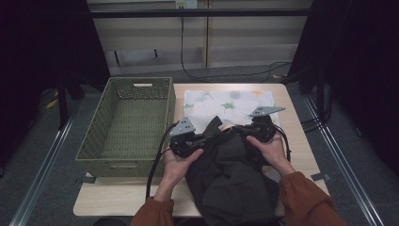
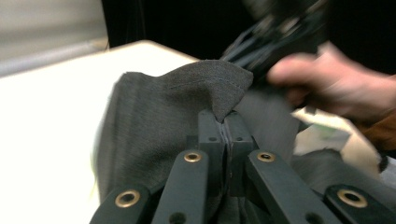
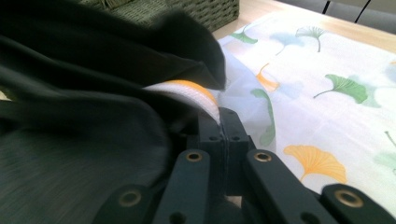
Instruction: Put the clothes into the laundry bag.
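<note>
While both of my forearms reach in from the near edge of the wooden table (image 1: 291,155), I hold a dark grey garment (image 1: 230,179) bunched at the table's near middle, its lower part hanging toward me over the edge. My left gripper (image 1: 203,139) is clenched on the cloth: in the left gripper view its jaws are pressed together with a stitched corner of the grey fabric (image 2: 205,88) standing up out of them. My right gripper (image 1: 241,129) sits just across from it, the two nearly meeting over the top of the garment. In the right gripper view its jaws are also closed, nipping the edge where the dark cloth meets a white-and-orange strip (image 3: 191,93); I cannot tell which layer they actually grip. My right hand (image 2: 336,88) shows blurred in the left gripper view. Beneath and beyond the garment lies a white cloth printed with green, yellow and blue leaves (image 1: 226,101), spread flat on the table's far half. A woven green basket (image 1: 127,122) stands just beside the table's left side, touching the printed cloth's edge or very near it. Black cables (image 1: 226,73) trail across the floor behind.
</note>
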